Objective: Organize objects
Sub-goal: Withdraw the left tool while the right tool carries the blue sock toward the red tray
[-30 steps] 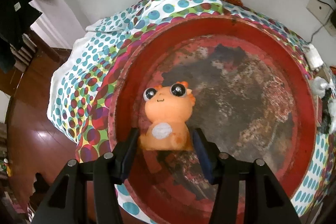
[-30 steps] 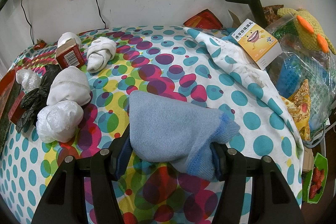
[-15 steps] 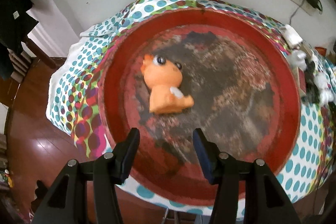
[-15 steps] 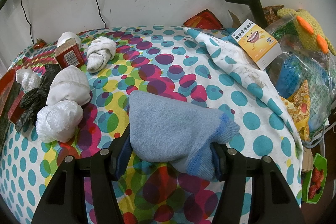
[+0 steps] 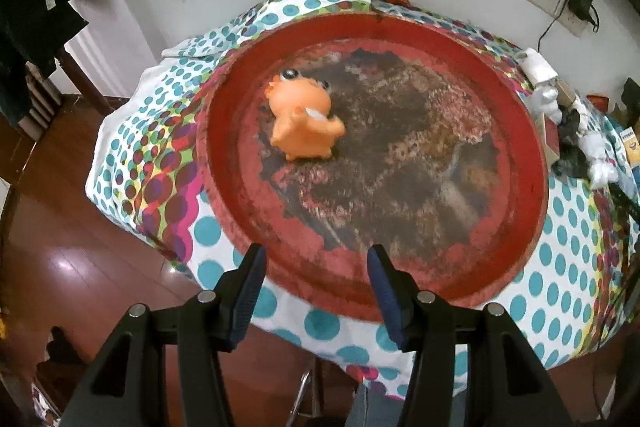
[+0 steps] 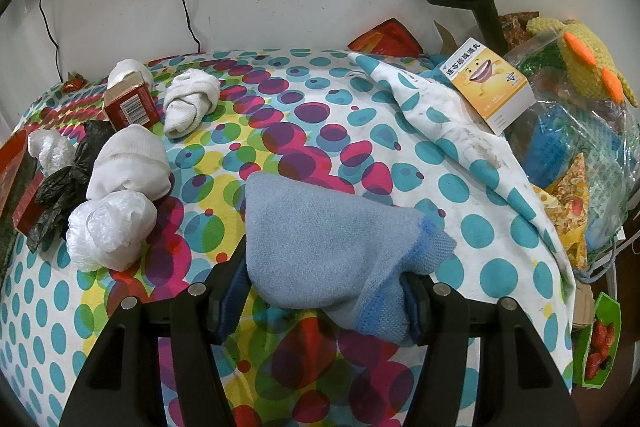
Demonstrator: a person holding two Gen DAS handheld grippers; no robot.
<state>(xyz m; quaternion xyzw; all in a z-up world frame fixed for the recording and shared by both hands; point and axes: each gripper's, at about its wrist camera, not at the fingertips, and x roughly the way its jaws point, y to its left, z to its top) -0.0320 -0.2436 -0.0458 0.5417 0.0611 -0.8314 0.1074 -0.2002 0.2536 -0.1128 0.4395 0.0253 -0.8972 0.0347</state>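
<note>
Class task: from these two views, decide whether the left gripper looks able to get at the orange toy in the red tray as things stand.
Probably yes. The left gripper is open and empty, above the red tray's near rim. The orange toy lies uncovered at the tray's far left, nothing between them.

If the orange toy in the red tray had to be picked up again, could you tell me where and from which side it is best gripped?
Grip the orange toy across its round body, below the wider head, coming down from above with a finger on each flank. It lies tipped toward the tray's far-left part, with open floor of the red tray around it. The left gripper, open and empty, hovers over the near rim.
</note>
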